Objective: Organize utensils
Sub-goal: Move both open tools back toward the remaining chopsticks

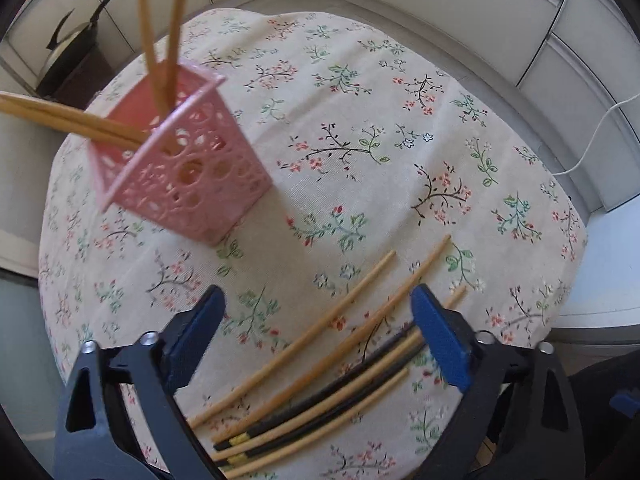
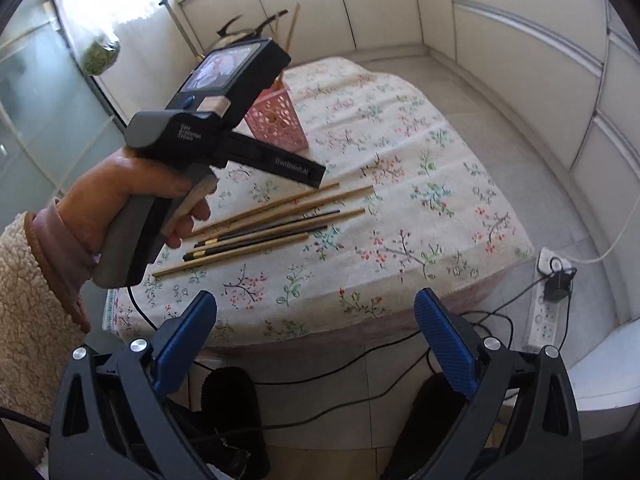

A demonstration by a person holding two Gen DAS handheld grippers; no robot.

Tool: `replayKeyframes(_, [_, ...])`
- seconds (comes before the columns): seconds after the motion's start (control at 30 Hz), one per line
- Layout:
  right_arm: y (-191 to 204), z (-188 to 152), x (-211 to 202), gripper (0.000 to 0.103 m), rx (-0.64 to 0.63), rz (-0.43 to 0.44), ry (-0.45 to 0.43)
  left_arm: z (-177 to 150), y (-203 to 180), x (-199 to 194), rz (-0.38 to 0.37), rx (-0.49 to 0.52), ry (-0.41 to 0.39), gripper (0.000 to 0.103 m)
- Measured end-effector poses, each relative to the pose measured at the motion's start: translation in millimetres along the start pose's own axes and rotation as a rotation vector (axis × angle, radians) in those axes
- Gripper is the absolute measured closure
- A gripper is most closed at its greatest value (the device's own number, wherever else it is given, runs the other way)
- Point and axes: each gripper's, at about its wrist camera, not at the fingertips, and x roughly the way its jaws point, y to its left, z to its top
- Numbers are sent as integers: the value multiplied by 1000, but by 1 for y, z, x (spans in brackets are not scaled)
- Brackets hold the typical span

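Note:
Several loose chopsticks [image 1: 320, 360], light wood and black, lie side by side on the floral tablecloth [image 1: 360, 120]. My left gripper [image 1: 320, 300] hangs just over them, pointing steeply down, jaws open and straddling most of the bundle, with no pad pressing on a stick. A pink perforated basket [image 1: 188, 176] stands up-left of it with several wooden chopsticks [image 1: 160, 40] leaning in it. My right gripper [image 2: 316, 300] is open and empty before the table's near edge. In the right wrist view, a hand [image 2: 132, 200] holds the left gripper's body over the chopsticks [image 2: 272, 228], near the basket [image 2: 276, 120].
A power strip [image 2: 548, 304] with a plug and cables lies on the floor right of the table. Dark footwear [image 2: 232, 412] sits below the table's near edge. A black pan [image 1: 76, 48] stands beyond the basket. Pale cabinet fronts curve around the far side.

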Motion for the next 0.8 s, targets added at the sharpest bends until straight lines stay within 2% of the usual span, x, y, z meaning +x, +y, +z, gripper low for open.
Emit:
replayKeyframes(0.03, [-5,1,4,7,25,8,26,3,-1,5,-5,-3,13,30])
replayKeyframes(0.2, [-26,-1,18,7,138,28,107,13,3,21,-35,-25,71,46])
replayKeyframes(0.47, [-32,-1,26,7,169,27,143,12,8,29,-73,-17,121,48])
replayKeyframes(0.57, [-34,-1,28,7,181,26,157,8,2,34,-52,19,135,50])
replayKeyframes(0.67, [-37,-1,30,7,200,14,162,8,-2,32,-55,37,123,64])
replayKeyframes(0.73, [-41,0,32,7,222,-4,161,10,-10,31,-60,53,119,81])
replayKeyframes(0.8, [-47,3,33,7,253,-20,158,10,-16,30,-55,75,112,87])
